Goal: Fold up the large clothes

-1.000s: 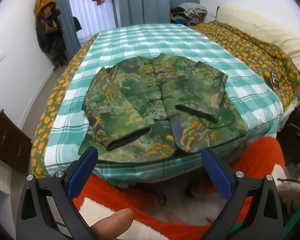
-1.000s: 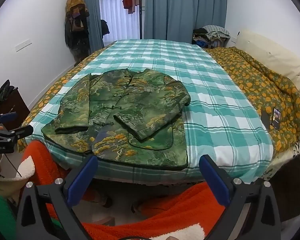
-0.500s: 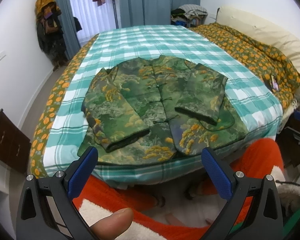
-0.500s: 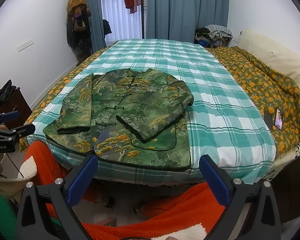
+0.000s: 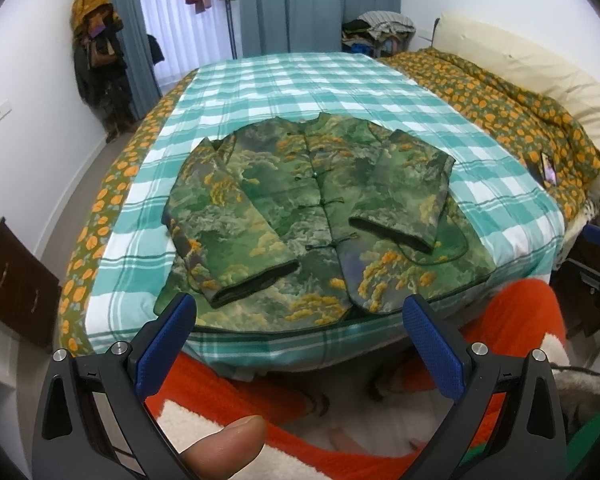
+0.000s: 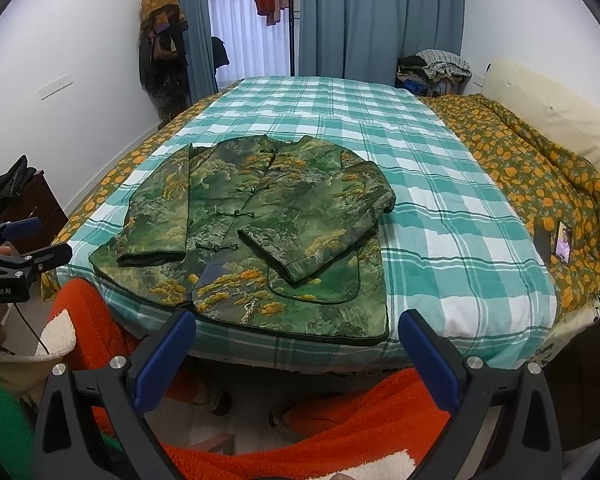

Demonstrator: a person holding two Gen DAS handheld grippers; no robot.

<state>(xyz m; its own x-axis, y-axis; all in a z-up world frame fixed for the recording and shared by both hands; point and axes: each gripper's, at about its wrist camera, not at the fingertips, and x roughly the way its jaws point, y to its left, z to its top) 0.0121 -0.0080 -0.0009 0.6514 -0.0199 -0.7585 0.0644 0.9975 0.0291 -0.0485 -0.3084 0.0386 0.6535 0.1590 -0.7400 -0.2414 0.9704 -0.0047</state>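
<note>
The jacket [image 5: 316, 216] lies flat at the near edge of the bed [image 5: 300, 80], both sleeves folded inward. Left gripper [image 5: 300, 320] and right gripper [image 6: 296, 332] hover short of it, jaws spread, empty.

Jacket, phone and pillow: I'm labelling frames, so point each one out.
jacket [image 6: 260, 216], right wrist view, chest by the knot buttons.
phone [image 6: 564, 242], right wrist view, lit screen.
pillow [image 5: 512, 68], left wrist view, cream top face.

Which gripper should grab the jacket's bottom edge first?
Probably the left gripper: open, with the jacket hem centred ahead. The right gripper, also open, faces only the hem's right part.
</note>
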